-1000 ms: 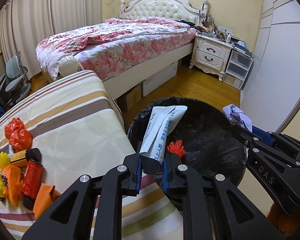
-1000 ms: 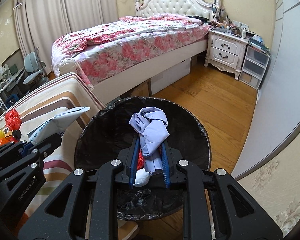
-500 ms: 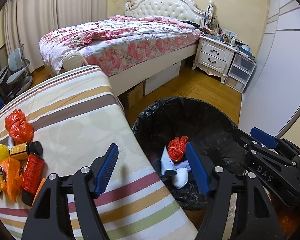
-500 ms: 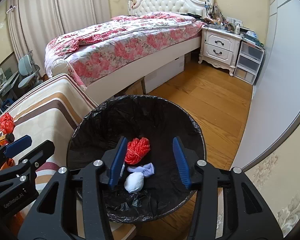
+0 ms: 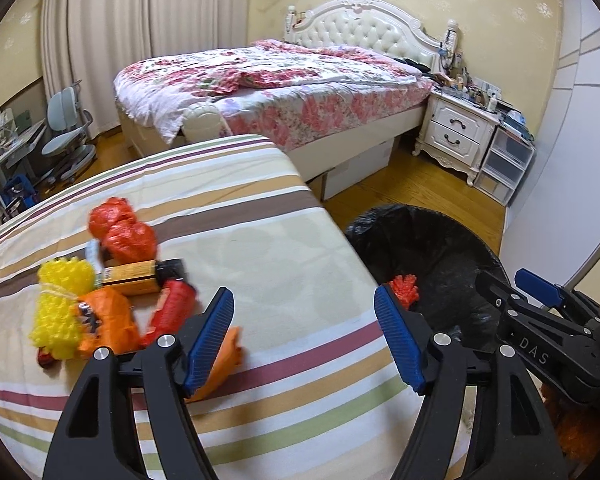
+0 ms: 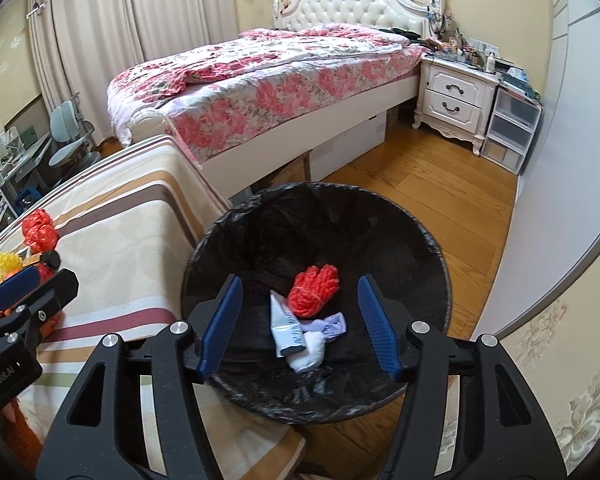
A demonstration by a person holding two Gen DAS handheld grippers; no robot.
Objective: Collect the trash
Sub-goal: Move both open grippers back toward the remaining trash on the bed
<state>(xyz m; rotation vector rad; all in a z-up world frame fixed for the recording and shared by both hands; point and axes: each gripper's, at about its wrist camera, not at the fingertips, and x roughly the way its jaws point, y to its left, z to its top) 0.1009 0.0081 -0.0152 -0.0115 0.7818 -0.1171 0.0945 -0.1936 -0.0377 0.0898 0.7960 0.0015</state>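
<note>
A black-lined trash bin (image 6: 428, 248) stands on the floor beside the striped surface (image 5: 260, 248). Inside it lie a red net ball (image 6: 314, 290), a white-grey packet (image 6: 286, 330), a lilac wad (image 6: 334, 324) and a white wad (image 6: 310, 354). My right gripper (image 6: 300, 324) is open and empty above the bin. My left gripper (image 5: 304, 340) is open and empty over the striped surface, right of a trash pile: red bags (image 5: 124, 232), a yellow net (image 5: 60, 304), a brown bottle (image 5: 140, 276), a red tube (image 5: 170, 312) and orange wrappers (image 5: 106, 322).
A bed with a floral quilt (image 5: 280, 80) lies behind. A white nightstand (image 6: 454, 98) and plastic drawers (image 6: 510, 130) stand at the right wall. Chairs and a desk (image 5: 60, 128) are at the far left. The floor is wooden.
Both grippers opened and dropped the white packet and the lilac wad into the bin. My left gripper then swung left, toward the trash pile on the striped surface.
</note>
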